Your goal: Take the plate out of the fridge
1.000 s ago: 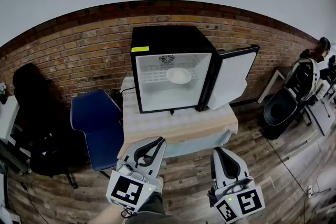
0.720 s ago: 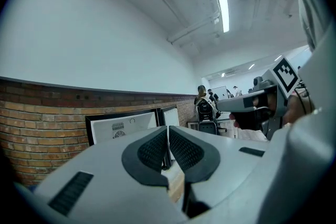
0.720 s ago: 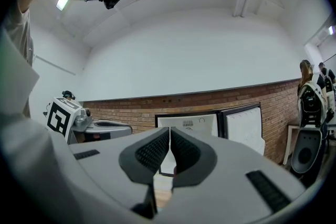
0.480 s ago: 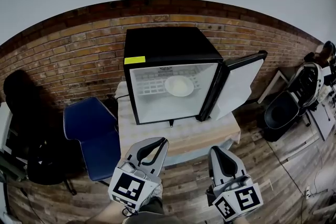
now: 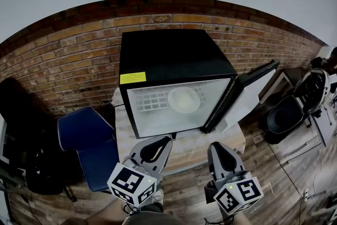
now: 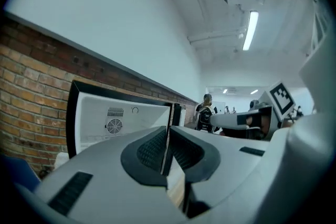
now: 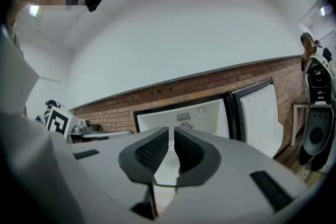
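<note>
Head view showed the plate [image 5: 184, 99] on the shelf [image 5: 152, 100] inside the open fridge [image 5: 174, 55], well apart from your left gripper [image 5: 162, 140] and right gripper [image 5: 216, 146], both empty with jaws together. Reaching in closed, you risked shoving the plate back.

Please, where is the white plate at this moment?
In the head view, the white plate lies on the wire shelf inside the black fridge, right of the shelf's middle, nearer the open door.
</note>
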`<state>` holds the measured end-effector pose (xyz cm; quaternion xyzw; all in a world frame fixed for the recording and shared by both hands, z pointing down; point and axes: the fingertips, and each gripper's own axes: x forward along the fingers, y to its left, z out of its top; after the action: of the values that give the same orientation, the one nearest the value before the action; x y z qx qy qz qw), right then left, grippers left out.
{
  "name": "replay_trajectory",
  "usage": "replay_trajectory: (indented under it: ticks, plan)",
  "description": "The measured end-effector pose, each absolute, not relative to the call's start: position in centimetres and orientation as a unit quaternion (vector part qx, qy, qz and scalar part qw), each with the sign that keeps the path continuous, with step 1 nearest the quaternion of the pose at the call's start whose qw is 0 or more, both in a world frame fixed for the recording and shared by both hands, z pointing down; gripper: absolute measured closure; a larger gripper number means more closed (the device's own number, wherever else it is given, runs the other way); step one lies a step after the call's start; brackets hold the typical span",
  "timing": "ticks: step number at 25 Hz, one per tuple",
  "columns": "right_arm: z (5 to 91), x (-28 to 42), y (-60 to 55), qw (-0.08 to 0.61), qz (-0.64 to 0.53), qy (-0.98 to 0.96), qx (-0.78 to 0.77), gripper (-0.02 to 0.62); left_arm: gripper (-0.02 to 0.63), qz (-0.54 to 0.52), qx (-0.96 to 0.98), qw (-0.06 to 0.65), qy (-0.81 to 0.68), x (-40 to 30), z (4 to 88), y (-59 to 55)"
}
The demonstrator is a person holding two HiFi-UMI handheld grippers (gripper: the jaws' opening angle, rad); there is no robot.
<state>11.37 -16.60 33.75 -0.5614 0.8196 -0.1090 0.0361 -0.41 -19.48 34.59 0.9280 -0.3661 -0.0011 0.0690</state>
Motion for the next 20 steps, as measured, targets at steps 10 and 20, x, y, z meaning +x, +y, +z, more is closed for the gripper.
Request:
replay_trajectory:
  ticks: [10,20]
  plan:
    - [35.2,11.3,-24.8,0.075,-0.179,0.804,-0.561,0.498,0.508,-0.069,0.921,0.186,-0.337,-0.8,36.3,-26.8]
    - [38.4,13.1,-30.0,0.108,-0.278,0.779,-0.551,0.460,0.456,-0.122,0.880,0.333,-0.315,0.7,39.7,-30.6]
